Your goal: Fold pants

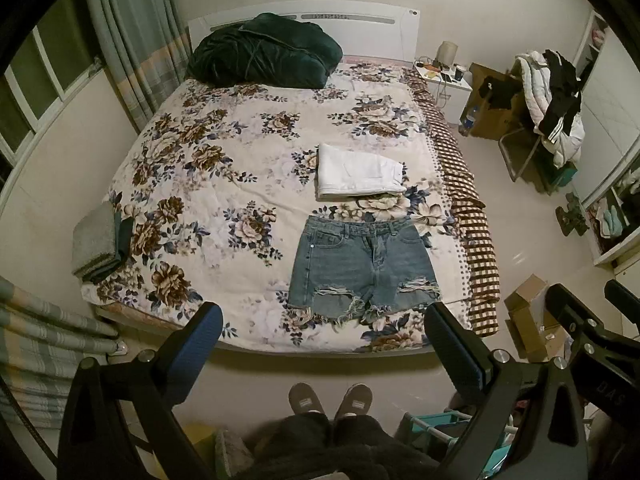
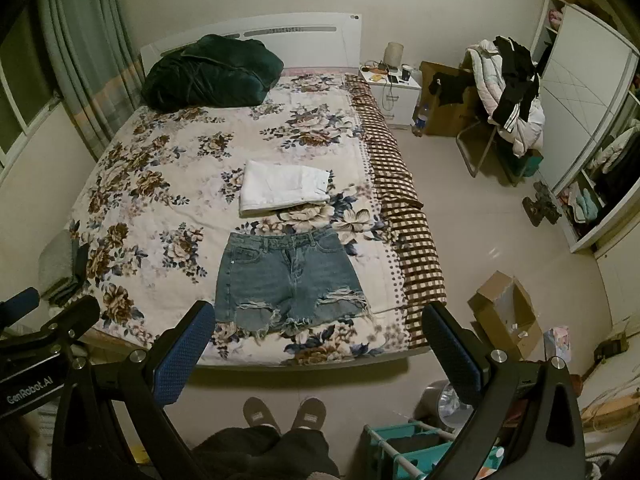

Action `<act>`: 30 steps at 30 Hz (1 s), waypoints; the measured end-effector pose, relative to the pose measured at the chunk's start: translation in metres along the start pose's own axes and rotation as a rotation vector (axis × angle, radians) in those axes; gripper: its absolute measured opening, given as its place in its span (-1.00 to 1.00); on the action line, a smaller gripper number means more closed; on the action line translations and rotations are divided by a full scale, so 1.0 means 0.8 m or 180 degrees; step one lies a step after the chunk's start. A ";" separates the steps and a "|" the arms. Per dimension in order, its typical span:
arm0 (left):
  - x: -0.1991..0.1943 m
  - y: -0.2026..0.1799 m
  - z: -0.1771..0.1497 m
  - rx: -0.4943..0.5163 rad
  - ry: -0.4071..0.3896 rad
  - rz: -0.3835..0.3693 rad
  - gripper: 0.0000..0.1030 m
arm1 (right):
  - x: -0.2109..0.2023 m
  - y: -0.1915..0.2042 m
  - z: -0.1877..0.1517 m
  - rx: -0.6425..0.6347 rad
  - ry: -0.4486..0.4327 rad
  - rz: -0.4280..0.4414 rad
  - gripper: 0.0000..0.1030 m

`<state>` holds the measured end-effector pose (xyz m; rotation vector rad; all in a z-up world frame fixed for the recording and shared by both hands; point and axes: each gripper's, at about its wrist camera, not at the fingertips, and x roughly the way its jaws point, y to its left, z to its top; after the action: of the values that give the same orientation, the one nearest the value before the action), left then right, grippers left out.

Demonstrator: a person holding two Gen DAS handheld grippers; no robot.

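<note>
A pair of blue denim shorts (image 1: 362,266) lies flat and unfolded on the floral bedspread (image 1: 208,184) near the foot of the bed, waistband away from me, frayed hems toward me; it also shows in the right wrist view (image 2: 288,276). My left gripper (image 1: 323,322) is open and empty, held high above the foot edge of the bed. My right gripper (image 2: 318,320) is open and empty, at a similar height beside it. Both are well clear of the shorts.
A folded white garment (image 1: 360,172) lies just beyond the shorts. A dark green duvet (image 1: 264,52) is bundled at the headboard. Folded grey towels (image 1: 98,244) sit at the bed's left edge. A cardboard box (image 2: 504,312) and a teal rack (image 2: 408,452) stand on the floor at right.
</note>
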<state>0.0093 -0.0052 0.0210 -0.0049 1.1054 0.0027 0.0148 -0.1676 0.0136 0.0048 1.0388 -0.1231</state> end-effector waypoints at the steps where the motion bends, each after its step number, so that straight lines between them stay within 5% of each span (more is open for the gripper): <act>1: 0.000 0.001 -0.001 -0.0010 -0.0003 -0.0009 1.00 | -0.001 0.000 0.000 0.0000 -0.0005 -0.0004 1.00; 30: -0.021 -0.005 0.014 -0.0034 -0.0077 -0.0005 1.00 | -0.027 0.009 0.015 -0.0042 -0.0037 -0.0012 1.00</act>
<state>0.0115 -0.0089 0.0407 -0.0153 1.0813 0.0071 0.0148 -0.1592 0.0377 -0.0100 1.0279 -0.1195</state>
